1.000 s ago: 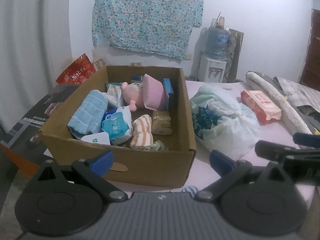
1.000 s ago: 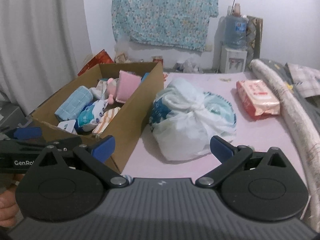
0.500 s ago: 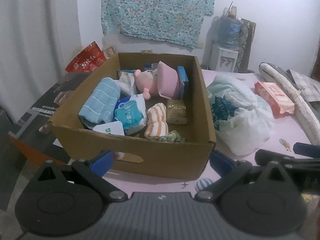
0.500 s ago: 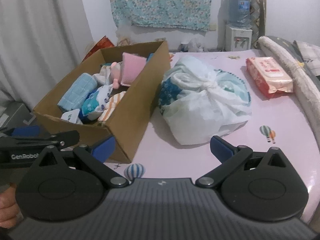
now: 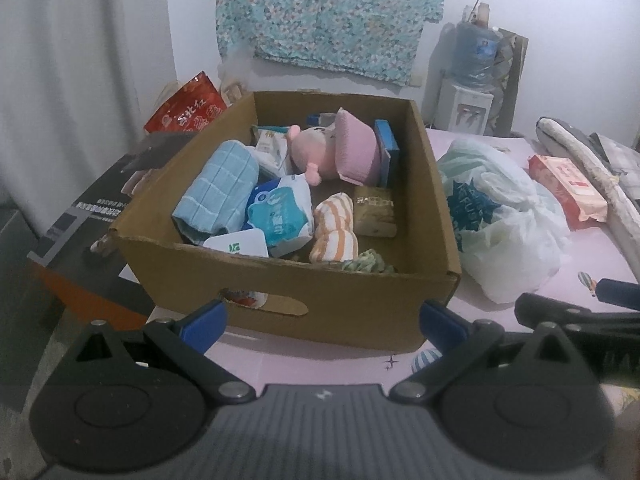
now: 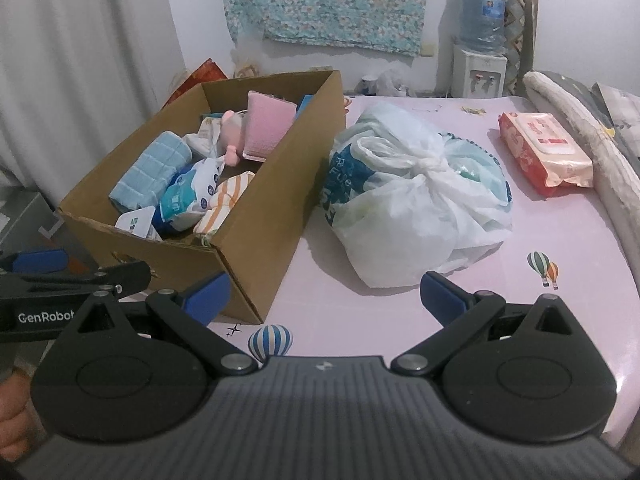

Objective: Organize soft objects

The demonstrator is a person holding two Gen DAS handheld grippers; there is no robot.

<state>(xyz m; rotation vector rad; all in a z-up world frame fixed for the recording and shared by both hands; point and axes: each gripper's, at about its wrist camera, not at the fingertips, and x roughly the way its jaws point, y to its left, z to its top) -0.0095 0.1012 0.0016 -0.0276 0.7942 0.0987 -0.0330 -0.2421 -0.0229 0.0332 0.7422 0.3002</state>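
A brown cardboard box stands on the pink sheet. It holds a rolled blue towel, a pink plush toy against a pink cushion, a blue-and-white tissue pack, an orange striped cloth and a brown pack. My left gripper hangs open just before the box's near wall. My right gripper is open, empty, near the box's corner. A knotted white plastic bag lies right of the box.
A red wet-wipe pack lies beyond the bag, beside a long rolled mat. A red snack bag and a dark printed board sit left of the box. A water dispenser stands at the back wall.
Both grippers have drawn back and risen a little, so the box and bag sit farther off and more pink sheet shows. Nothing was taken hold of.
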